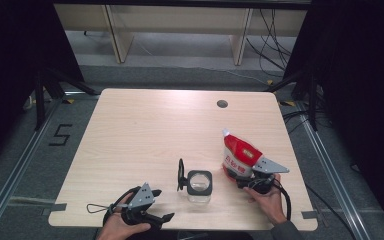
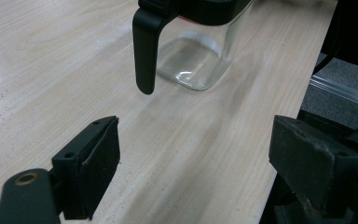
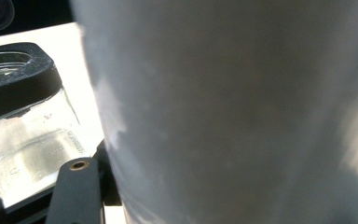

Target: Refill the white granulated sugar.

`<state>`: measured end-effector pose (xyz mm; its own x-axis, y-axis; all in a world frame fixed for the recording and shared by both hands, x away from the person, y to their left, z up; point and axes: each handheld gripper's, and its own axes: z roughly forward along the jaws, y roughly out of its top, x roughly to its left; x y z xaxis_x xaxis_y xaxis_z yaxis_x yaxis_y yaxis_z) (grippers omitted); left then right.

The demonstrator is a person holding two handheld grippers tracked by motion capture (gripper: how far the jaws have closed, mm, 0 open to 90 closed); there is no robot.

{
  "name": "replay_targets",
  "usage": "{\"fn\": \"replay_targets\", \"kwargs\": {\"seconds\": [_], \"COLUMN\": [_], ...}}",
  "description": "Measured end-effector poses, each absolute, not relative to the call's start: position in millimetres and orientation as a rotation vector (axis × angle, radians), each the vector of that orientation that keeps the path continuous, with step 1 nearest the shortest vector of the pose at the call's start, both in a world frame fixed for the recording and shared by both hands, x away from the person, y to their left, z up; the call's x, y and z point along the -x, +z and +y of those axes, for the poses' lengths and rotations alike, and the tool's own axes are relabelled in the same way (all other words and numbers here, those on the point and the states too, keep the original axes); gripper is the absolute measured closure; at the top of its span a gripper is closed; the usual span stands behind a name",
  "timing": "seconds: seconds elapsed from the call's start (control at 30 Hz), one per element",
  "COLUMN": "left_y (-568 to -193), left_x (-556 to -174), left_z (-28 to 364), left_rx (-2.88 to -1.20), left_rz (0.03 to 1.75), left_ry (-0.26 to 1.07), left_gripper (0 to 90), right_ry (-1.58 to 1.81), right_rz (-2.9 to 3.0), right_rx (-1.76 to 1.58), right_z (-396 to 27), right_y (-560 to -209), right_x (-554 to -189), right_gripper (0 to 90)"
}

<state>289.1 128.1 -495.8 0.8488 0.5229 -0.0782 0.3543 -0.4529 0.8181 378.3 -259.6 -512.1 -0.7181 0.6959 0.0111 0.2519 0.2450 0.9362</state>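
A clear square jar (image 1: 199, 186) with a black rim stands near the table's front edge, its black lid (image 1: 180, 174) flipped open to the left. In the left gripper view the jar (image 2: 196, 58) is just ahead of my open left gripper (image 2: 193, 161), with bare table between the pads. My left gripper (image 1: 166, 216) lies low at the front left. My right gripper (image 1: 245, 175) is shut on a red and white pouch (image 1: 240, 155) with a white spout, held tilted right of the jar. The pouch's pale back (image 3: 242, 112) sits close against the right gripper's camera, beside the jar (image 3: 25, 116).
A round cable hole (image 1: 222, 104) sits at the table's far edge. The light wooden table (image 1: 145, 130) is bare across its middle and back. Black stands, cables and metal floor rails flank the table on both sides.
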Motion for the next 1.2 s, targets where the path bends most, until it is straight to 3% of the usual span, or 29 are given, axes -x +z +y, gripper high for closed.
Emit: {"fn": "replay_targets", "kwargs": {"seconds": [0.5,0.8,1.2], "left_y": [-495,-497,-499], "left_x": [-288,-292,-296], "left_z": [130,137,145], "left_rx": [-2.083,-2.104,-2.093], "left_rz": [0.659,0.632,0.666], "left_ry": [0.223,0.237,0.237], "left_gripper": [16.0,16.0,16.0], "right_ry": [1.287,1.194,1.102], "right_rz": [2.132,2.103,2.154], "right_rx": [-0.735,-0.606,-0.533], "right_z": [-254,-251,-249], "right_y": [-502,-477,-470], "right_x": [-364,-339,-317], "right_gripper": [38.9,39.1,39.2]}}
